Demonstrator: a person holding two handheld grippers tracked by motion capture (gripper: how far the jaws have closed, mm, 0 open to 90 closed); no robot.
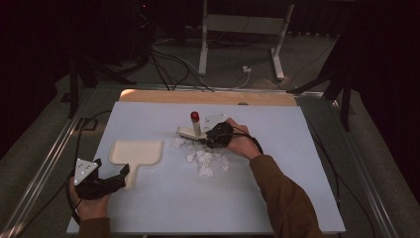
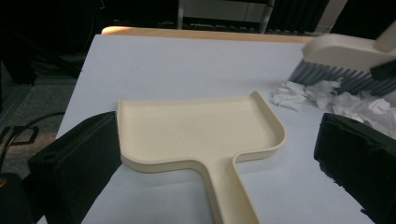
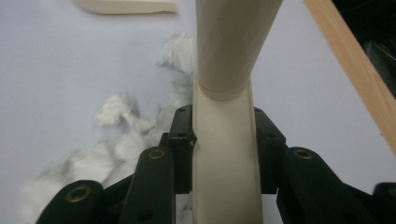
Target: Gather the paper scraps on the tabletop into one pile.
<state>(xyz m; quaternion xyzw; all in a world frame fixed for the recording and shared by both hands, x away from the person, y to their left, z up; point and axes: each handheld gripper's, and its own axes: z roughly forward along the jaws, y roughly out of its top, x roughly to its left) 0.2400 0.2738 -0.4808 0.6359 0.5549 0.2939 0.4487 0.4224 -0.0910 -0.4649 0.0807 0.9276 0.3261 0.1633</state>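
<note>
White bench [image 1: 277, 198]: paper scraps [image 1: 205, 161] lie unswept beside the dustpan [image 1: 136, 151]. Right hand-held gripper [image 1: 210, 139] clamps the brush [image 1: 190, 132]; left hand-held gripper [image 1: 121, 176] (jaws wide) straddles the dustpan's handle. Sweeping looks barely begun.

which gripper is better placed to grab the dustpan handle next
Left. The left gripper sits open at the dustpan handle, jaws either side of it. The right gripper is shut on the brush by the paper scraps.

A pale table [image 1: 148, 218] carries a cream dustpan [image 1: 136, 151] and torn paper scraps [image 1: 205, 159].
</note>
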